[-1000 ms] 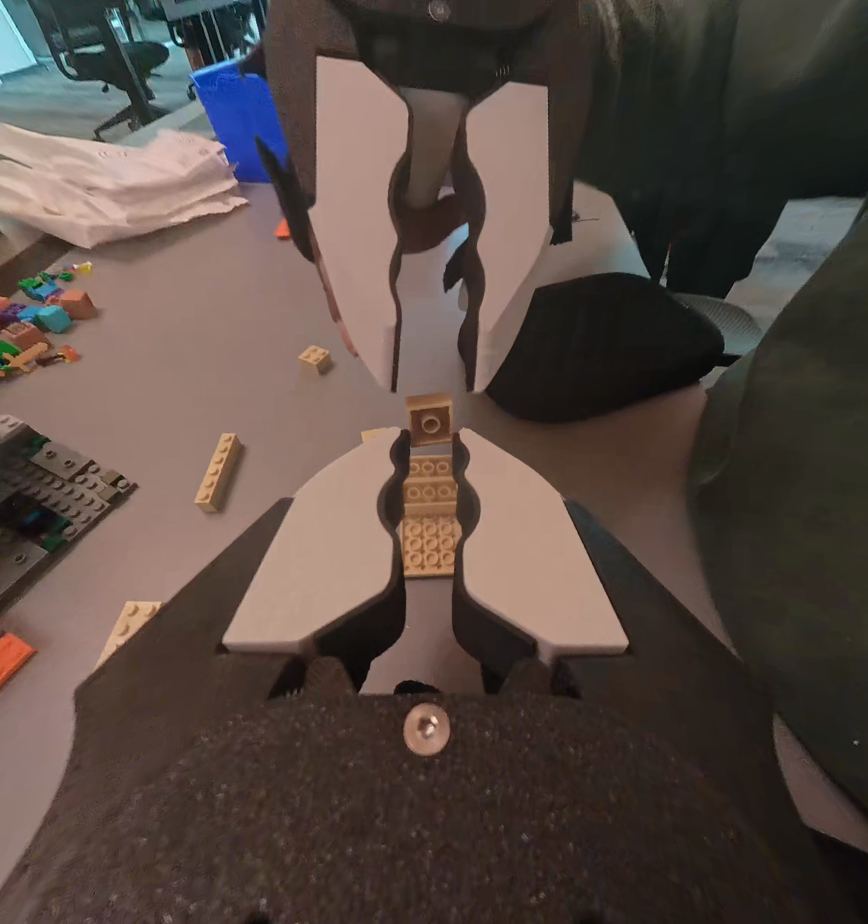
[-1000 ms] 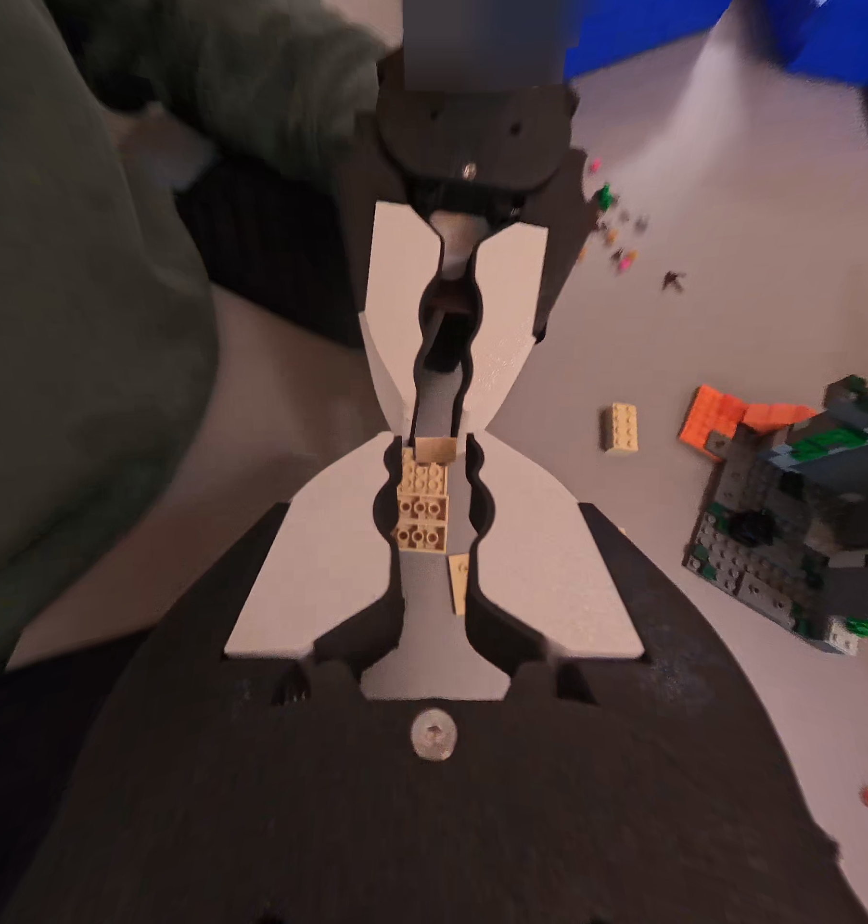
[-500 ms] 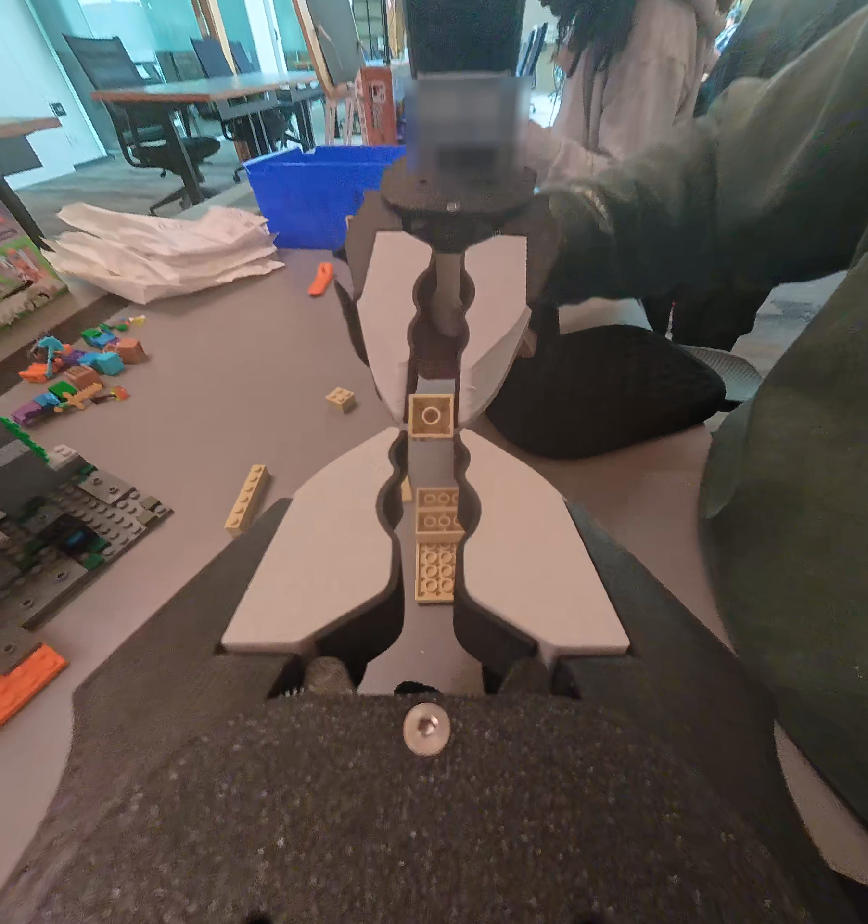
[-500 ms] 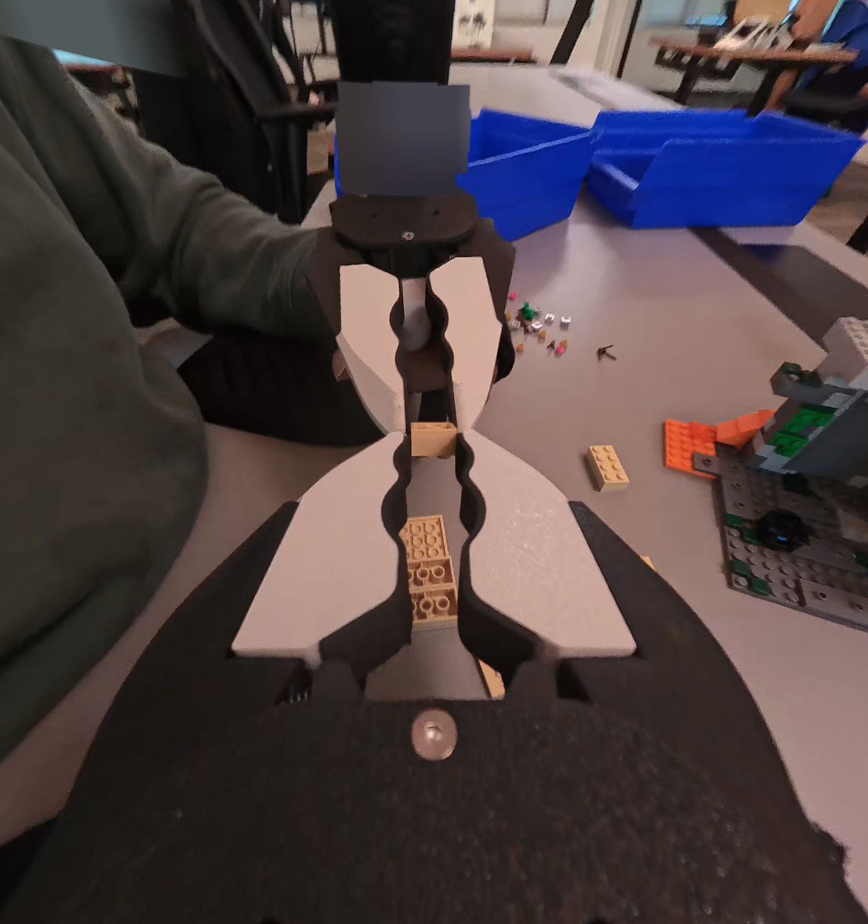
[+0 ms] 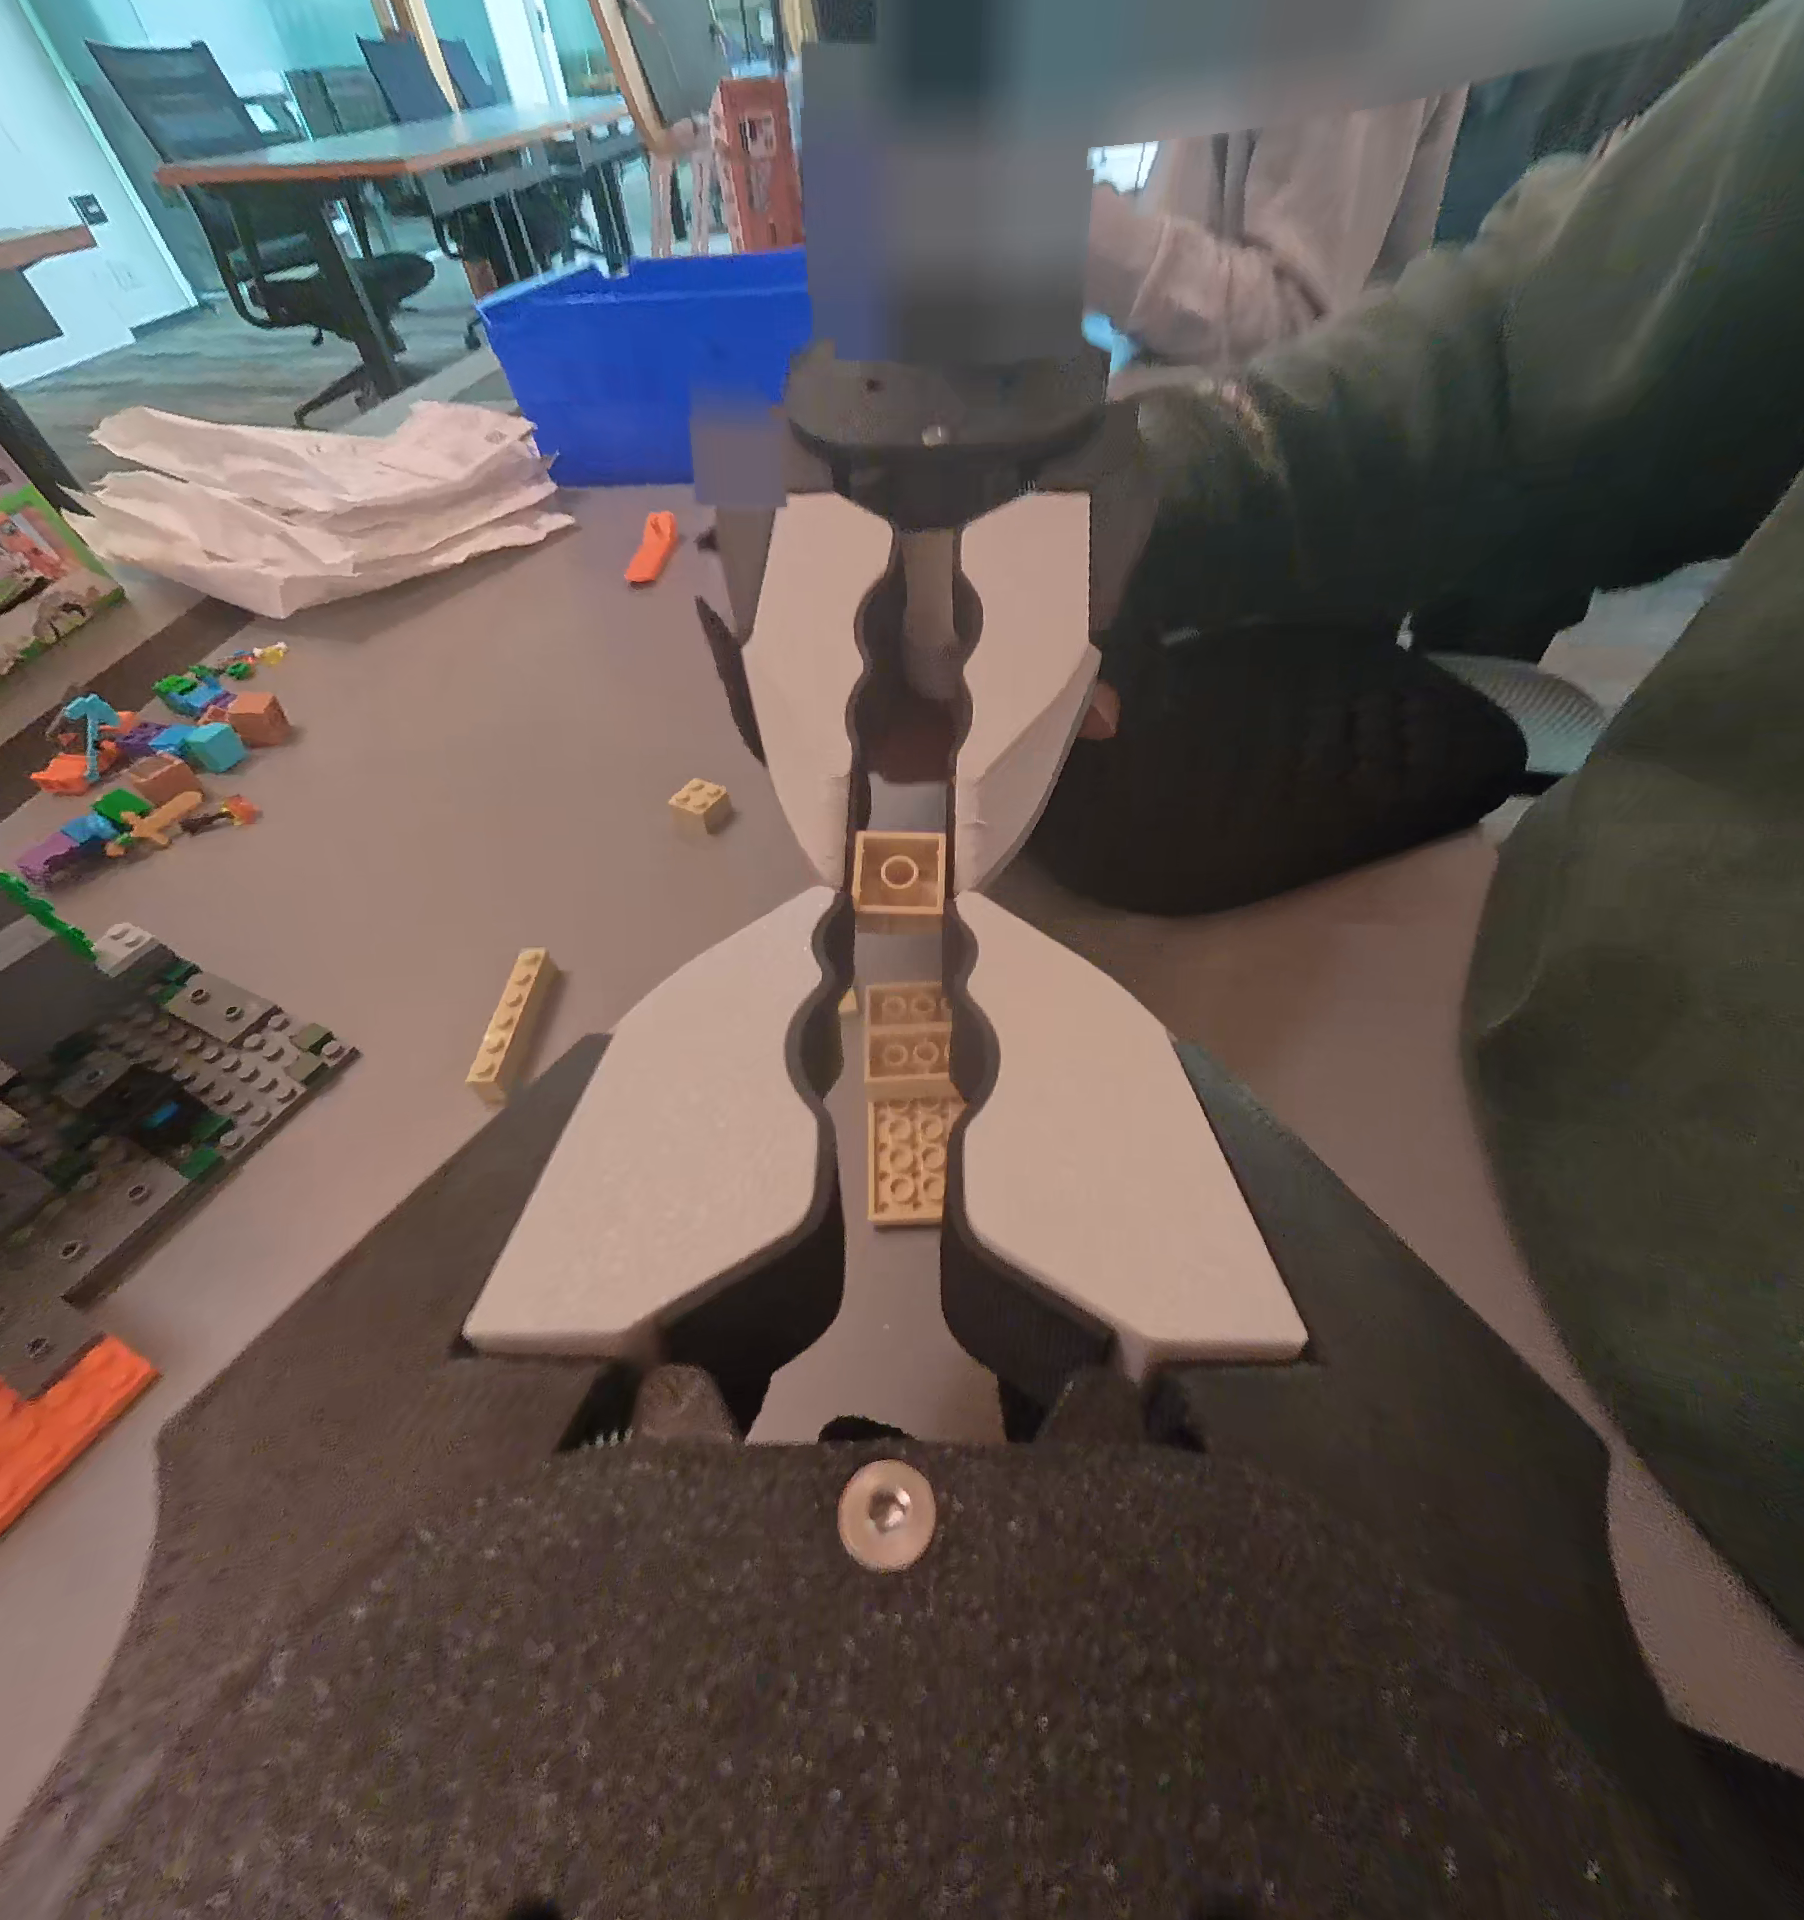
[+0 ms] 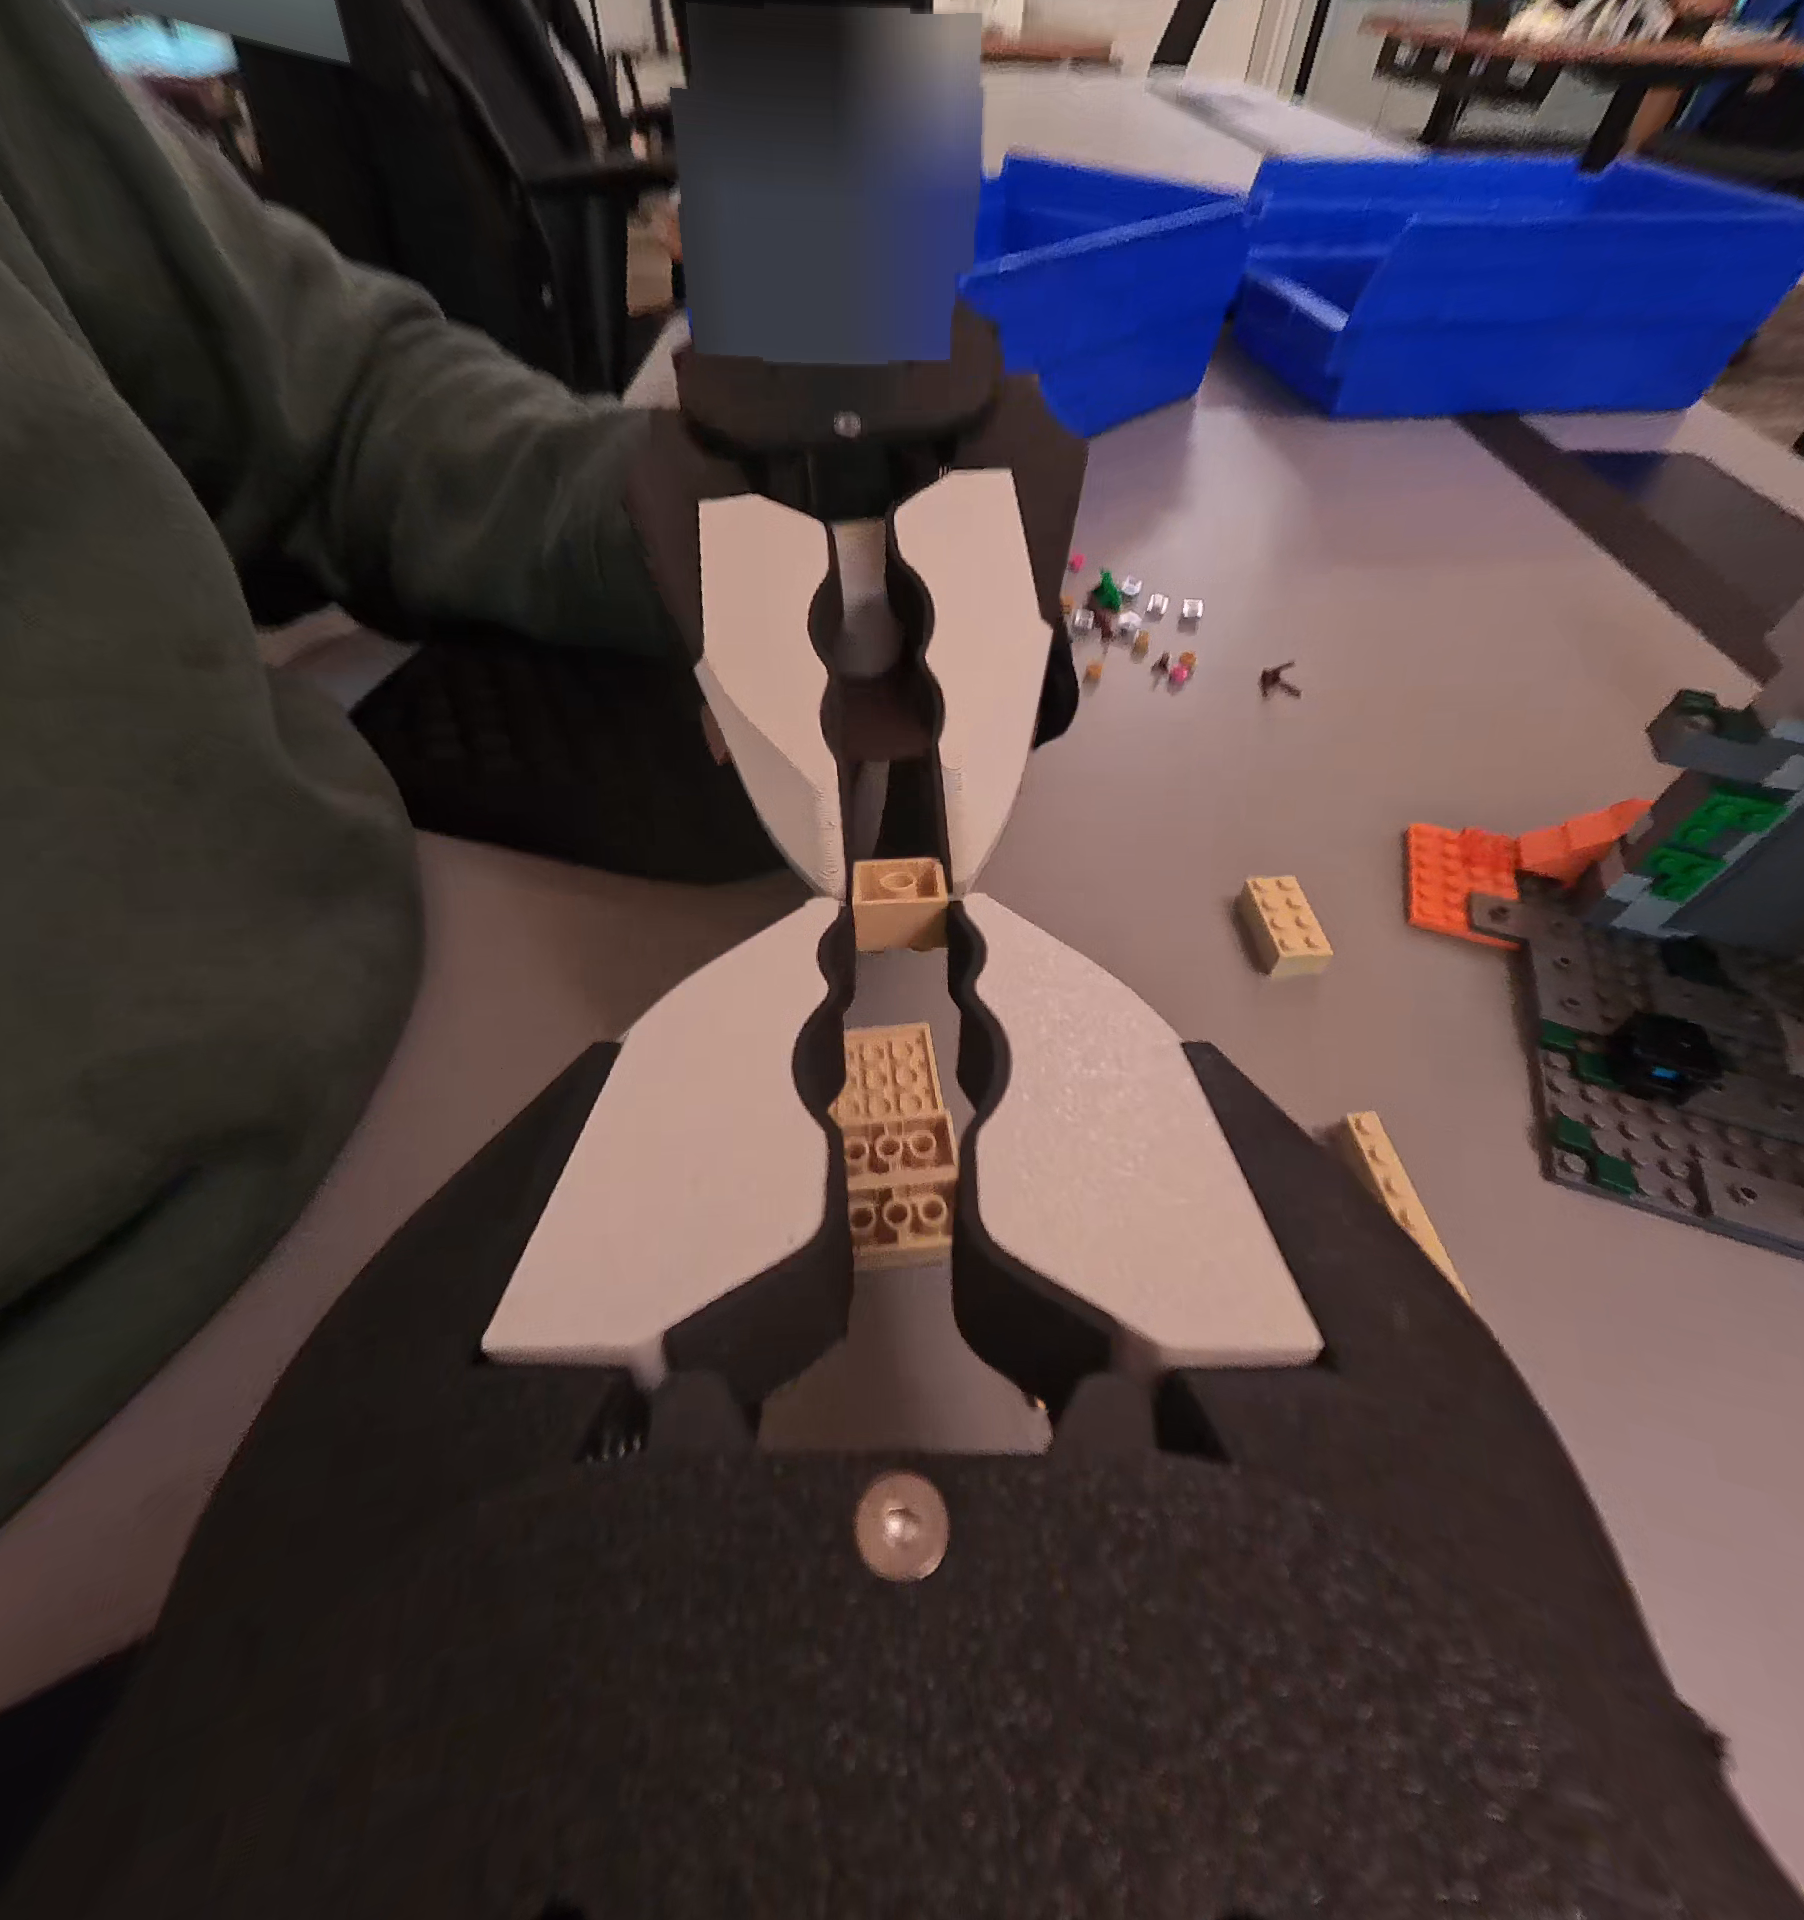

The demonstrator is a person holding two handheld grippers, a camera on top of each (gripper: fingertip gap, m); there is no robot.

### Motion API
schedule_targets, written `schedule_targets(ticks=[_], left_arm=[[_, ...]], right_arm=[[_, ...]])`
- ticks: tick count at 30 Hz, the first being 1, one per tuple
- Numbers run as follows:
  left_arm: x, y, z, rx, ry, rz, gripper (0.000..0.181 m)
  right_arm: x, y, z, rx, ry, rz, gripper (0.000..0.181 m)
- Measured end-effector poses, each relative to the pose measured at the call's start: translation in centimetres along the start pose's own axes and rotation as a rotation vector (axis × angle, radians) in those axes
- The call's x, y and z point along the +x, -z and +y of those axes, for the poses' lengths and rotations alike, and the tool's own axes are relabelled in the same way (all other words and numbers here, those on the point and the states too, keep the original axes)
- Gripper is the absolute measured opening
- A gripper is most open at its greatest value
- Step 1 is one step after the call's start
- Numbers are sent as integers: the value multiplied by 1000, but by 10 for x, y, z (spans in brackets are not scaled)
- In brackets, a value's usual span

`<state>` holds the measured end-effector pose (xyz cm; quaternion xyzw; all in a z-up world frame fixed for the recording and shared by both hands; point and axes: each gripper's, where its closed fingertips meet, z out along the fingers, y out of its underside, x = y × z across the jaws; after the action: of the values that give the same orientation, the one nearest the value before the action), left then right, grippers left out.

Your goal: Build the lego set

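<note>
**Two grippers meet tip to tip on one tan brick**

Left wrist view: the left gripper [image 5: 898, 914] and the right gripper [image 5: 900, 831] face each other above the grey bench [image 5: 462, 831], tips meeting. A small tan brick [image 5: 899, 875] sits between all four tips, its hollow underside with one round tube turned toward this camera. Jaws of both grippers are drawn in narrow and pinch that brick from either side; which one bears the load cannot be told.

Below, seen through the gap in the left jaws, a tan brick stack [image 5: 910, 1101] lies on the bench, studs showing on the nearer part.

Right wrist view: the same tan brick [image 6: 900, 902] appears at the tips of the right gripper [image 6: 900, 925], with the left gripper [image 6: 893, 862] opposite. The brick stack [image 6: 893, 1143] lies on the bench beneath.

Bench, left wrist view:
- a long thin tan brick [image 5: 511, 1023] lying flat, left of the grippers
- a small square tan brick [image 5: 700, 805] farther back
- a partly built grey and green model [image 5: 98, 1101] at the left edge, an orange plate [image 5: 15, 1444] at its near corner
- a loose pile of coloured pieces [image 5: 150, 758]
- white paper bags [image 5: 326, 499], a blue bin [image 5: 649, 374] behind them

A dark green sleeve [image 5: 1656, 935] fills the right side.
</note>
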<state>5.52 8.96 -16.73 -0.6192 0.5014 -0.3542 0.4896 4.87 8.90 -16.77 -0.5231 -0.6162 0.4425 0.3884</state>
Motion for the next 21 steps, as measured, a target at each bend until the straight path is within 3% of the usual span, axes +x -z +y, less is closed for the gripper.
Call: schedule_targets(ticks=[8,21], left_arm=[[2,-6,19,-134,-53,-8,15],[6,-2,17,-111,-54,31,15]], right_arm=[[-2,-2,18,-257,134,-25,16],[-6,0,17,-88,73,8,16]])
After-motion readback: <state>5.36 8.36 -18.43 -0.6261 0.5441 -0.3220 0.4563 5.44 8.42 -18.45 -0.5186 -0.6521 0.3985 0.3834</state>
